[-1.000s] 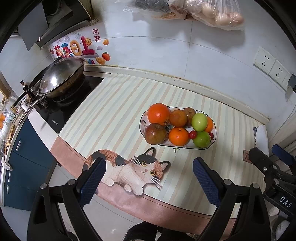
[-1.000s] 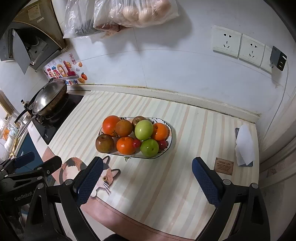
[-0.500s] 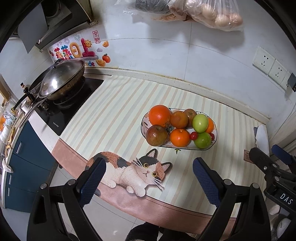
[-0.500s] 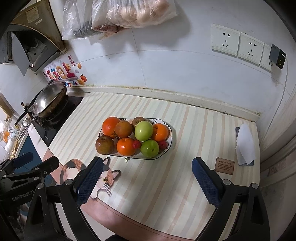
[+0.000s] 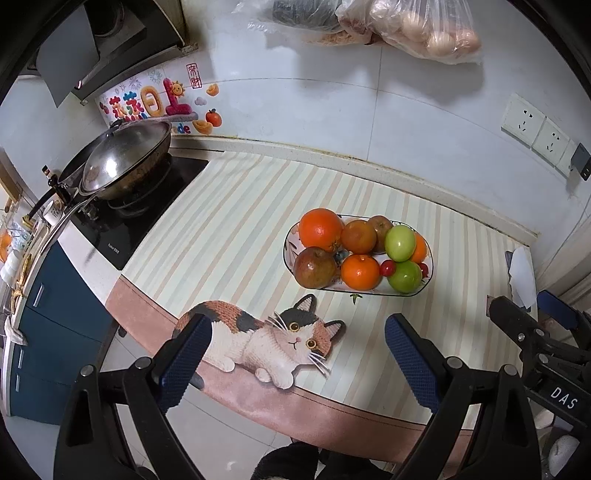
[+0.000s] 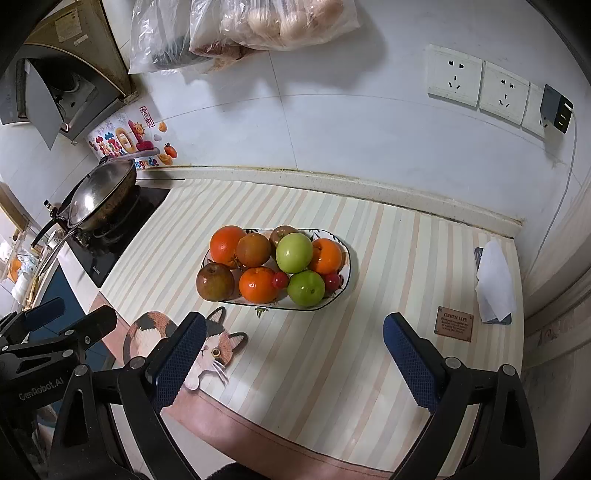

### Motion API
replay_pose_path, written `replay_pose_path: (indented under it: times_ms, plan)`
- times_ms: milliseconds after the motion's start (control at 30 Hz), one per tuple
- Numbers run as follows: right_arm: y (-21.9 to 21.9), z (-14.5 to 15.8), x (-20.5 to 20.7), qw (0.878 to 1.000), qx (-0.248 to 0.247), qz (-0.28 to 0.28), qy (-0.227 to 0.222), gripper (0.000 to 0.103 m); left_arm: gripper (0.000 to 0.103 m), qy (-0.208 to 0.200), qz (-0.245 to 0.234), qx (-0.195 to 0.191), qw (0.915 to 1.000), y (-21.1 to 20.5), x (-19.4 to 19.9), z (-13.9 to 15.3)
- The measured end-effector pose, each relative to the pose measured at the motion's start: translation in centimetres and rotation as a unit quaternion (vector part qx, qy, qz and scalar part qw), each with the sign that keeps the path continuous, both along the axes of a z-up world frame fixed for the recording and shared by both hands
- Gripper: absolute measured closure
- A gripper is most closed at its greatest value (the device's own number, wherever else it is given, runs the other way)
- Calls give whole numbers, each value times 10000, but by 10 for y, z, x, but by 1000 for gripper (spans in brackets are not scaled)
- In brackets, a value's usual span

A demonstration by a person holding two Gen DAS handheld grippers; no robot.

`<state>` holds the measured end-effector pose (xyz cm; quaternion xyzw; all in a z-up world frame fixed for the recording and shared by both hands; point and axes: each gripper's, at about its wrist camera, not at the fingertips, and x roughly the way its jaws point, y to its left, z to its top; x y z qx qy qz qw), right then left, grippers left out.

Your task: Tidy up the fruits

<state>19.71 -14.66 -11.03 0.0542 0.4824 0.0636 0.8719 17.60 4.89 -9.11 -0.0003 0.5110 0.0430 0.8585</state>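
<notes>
An oval dish piled with fruit sits near the middle of a striped mat covering the kitchen surface. In the dish, a large orange fills the far left end, with a duller orange fruit touching its right side and a brownish fruit behind that one. A green apple rests high in the pile, with another orange to its right. Along the near edge of the dish, from left to right, lie a brown apple, a tangerine, a small red fruit and a second green apple. Another small red fruit sits at the dish's right end.

The left hand-held gripper hangs in front of the dish, above a cat picture printed on the mat's near edge; its jaws are spread wide with nothing between them. The right hand-held gripper hangs in front of the dish too, further right, also released and carrying nothing. Neither touches the fruit.

Left of the dish, a wok stands on a black stove. Right of the dish, near the wall, lies a white tissue with a small brown label beside it. Bags hang on the tiled wall behind the dish, and sockets are mounted to their right.
</notes>
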Motion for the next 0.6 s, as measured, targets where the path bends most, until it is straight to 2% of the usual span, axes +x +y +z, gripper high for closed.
replay_pose_path:
  times_ms: [600]
  plan:
    - [-5,7,-11,9999,50,-74,-82,4,7,-63,-36,-25,10000,-2,-8,6]
